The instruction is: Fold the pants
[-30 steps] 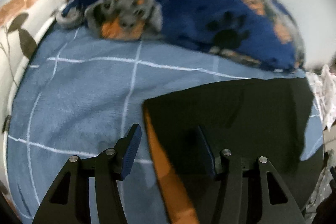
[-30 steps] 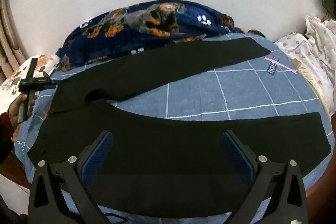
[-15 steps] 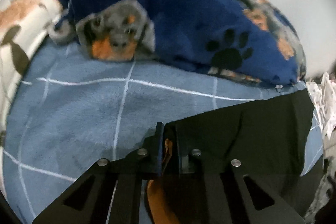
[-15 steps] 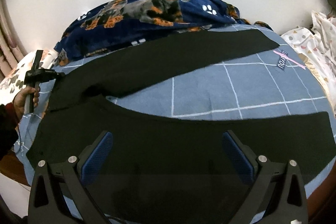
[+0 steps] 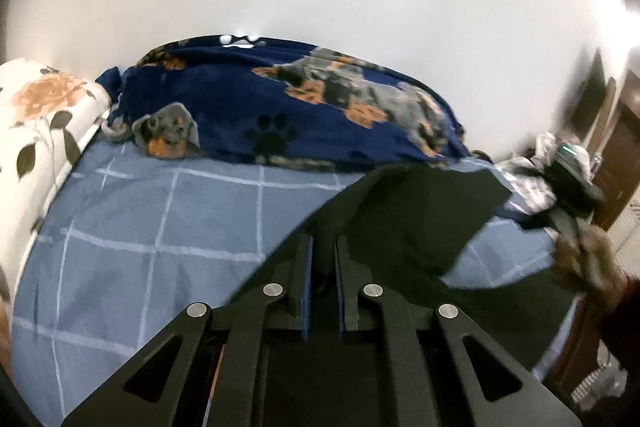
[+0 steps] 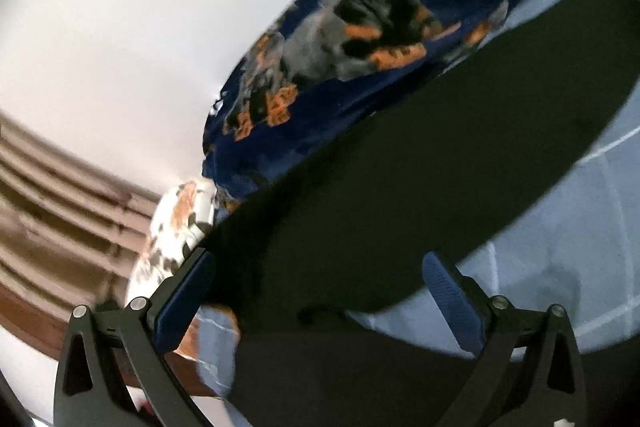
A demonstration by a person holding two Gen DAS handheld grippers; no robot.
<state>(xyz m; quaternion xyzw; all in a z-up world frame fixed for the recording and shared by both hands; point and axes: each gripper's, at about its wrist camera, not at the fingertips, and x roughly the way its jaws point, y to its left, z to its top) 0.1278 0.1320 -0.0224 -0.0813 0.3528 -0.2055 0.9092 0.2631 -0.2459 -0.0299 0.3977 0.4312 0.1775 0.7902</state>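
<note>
The left claw [image 5: 322, 267] is clamped on the pants [image 5: 416, 215], lifted off the bed [image 5: 160, 227] for folding. The right claw [image 6: 320, 287] is held wide, pants between its pads, ungripped.

black pants [image 5: 420, 211], blue checked bedspread [image 5: 160, 219]

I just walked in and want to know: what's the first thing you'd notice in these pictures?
Probably the dark blue blanket with dogs and paw prints, bunched up at the far side of the bed by the white wall. Nearer, the left gripper is pinched shut on the black pants, lifting a corner off the blue checked cover. The right gripper is open over the pants.
</note>
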